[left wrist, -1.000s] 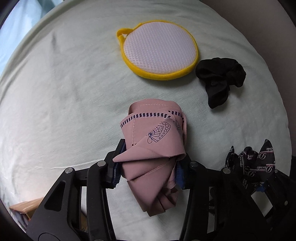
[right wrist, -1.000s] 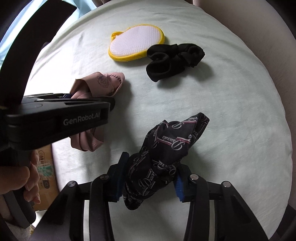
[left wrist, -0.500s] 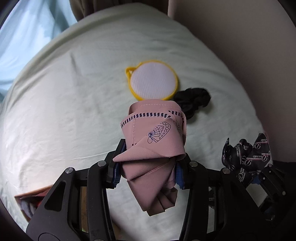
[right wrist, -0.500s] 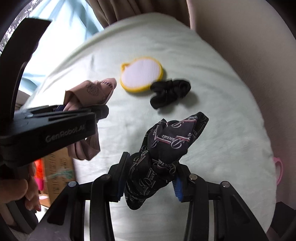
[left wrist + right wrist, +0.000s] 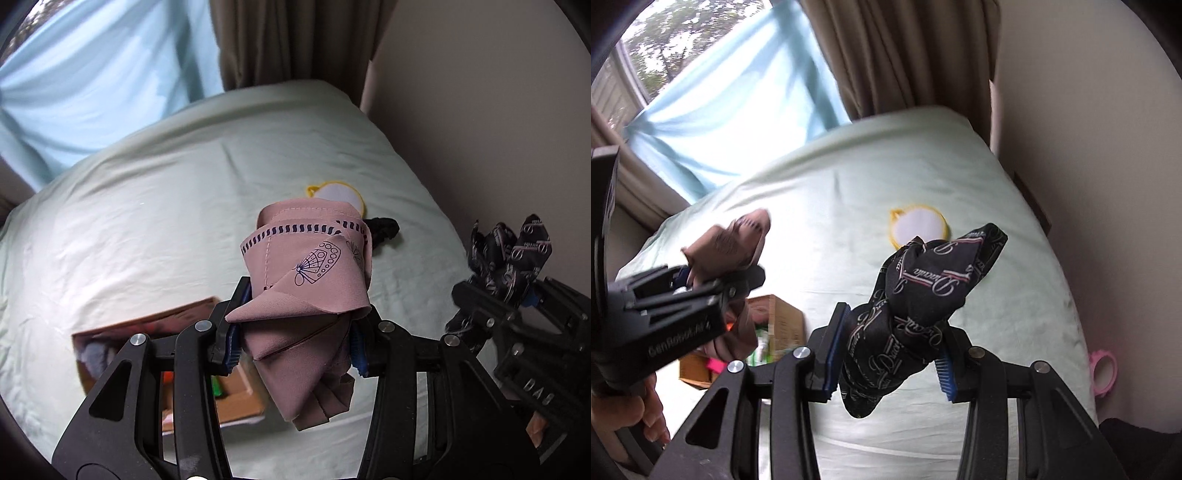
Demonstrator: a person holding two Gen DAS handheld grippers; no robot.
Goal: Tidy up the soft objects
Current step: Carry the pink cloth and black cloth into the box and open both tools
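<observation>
My left gripper point(image 5: 295, 343) is shut on a folded pink cloth point(image 5: 310, 280) with a dark printed pattern, held high above the pale green bed point(image 5: 147, 229). My right gripper point(image 5: 888, 365) is shut on a bunched black cloth point(image 5: 923, 306) with white and pink lettering, also raised. Each gripper shows in the other's view: the right one point(image 5: 517, 295) at the right, the left one point(image 5: 701, 280) at the left. A round white pad with a yellow rim point(image 5: 918, 225) and a black fabric piece point(image 5: 384, 229) lie on the bed far below.
An open cardboard box point(image 5: 177, 369) with colourful items inside sits low at the bed's left side, also in the right wrist view point(image 5: 775, 325). Brown curtains point(image 5: 905, 55) and a light blue drape point(image 5: 92, 81) hang behind. A wall point(image 5: 480, 110) borders the right. A pink ring point(image 5: 1102, 373) lies by the bed's right edge.
Both grippers have lifted well away from the bed with their cloths. The pad and black fabric look much smaller, and the cardboard box, curtains and window have come into view.
</observation>
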